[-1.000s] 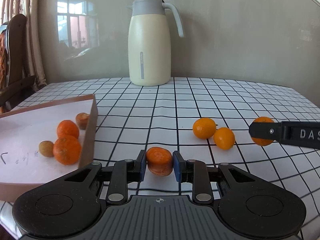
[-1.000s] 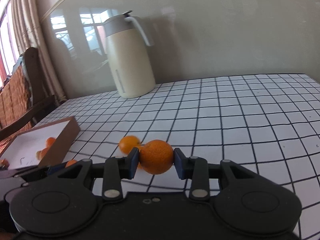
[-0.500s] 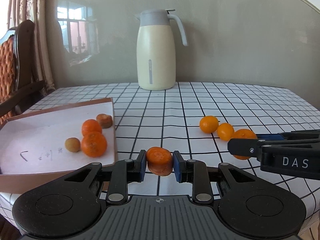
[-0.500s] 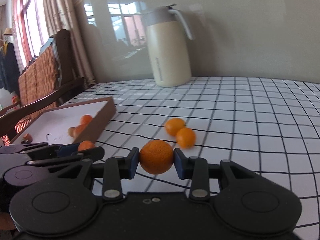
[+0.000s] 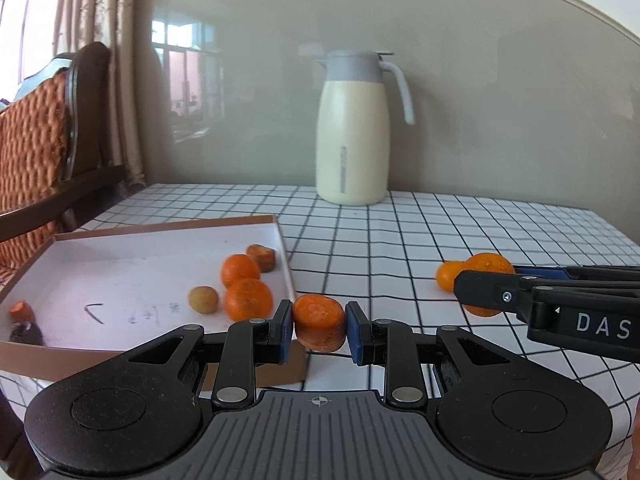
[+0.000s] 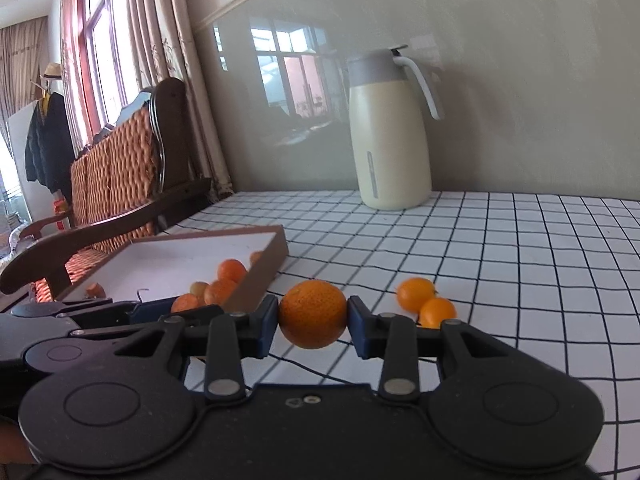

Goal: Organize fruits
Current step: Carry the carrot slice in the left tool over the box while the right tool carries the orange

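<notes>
My left gripper [image 5: 319, 327] is shut on a flattish tangerine [image 5: 319, 320], held just right of the box's near right corner. My right gripper [image 6: 313, 316] is shut on a round orange [image 6: 313, 314], held above the table right of the box; it also shows in the left wrist view [image 5: 486, 270]. The shallow brown box [image 5: 120, 354] with a white floor holds several small oranges [image 5: 248, 299], a small tan fruit [image 5: 203, 299] and a fruit piece [image 5: 261, 257]. Two small oranges [image 6: 425, 300] lie loose on the checked tablecloth.
A cream thermos jug [image 5: 352, 128] stands at the back of the table by the wall. A wooden chair with woven orange cushion [image 6: 116, 172] stands left of the table. The table's left edge lies close to the box.
Both grippers have moved left toward the box, each still holding its fruit. The box now fills more of both views and the loose oranges lie farther right.
</notes>
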Demonstrator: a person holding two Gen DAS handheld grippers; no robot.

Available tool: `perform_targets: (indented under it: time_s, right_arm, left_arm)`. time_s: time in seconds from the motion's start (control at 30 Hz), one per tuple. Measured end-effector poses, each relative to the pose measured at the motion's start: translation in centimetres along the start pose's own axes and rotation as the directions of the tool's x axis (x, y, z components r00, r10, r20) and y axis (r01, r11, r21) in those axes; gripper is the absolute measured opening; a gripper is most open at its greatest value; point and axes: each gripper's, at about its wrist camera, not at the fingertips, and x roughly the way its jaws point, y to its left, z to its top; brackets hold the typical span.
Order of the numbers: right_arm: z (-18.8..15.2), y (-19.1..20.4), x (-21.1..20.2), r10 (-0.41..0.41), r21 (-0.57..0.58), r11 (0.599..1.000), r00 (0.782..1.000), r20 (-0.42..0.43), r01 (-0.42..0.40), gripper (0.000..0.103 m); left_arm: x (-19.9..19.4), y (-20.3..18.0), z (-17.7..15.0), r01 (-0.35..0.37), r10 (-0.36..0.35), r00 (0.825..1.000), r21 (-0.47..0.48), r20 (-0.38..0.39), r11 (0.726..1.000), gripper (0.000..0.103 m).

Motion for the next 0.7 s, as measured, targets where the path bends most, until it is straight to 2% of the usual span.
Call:
perform_targets:
  time_s: [0.7]
  right_arm:
    - [1.6, 4.2, 1.5, 0.035, -0.045, 0.999, 0.993, 0.112, -0.03, 0.029]
  left_arm:
    - [-1.6, 5.9, 0.7, -0.13, 0.14, 0.987, -0.122, 0.077, 0.984, 0.028]
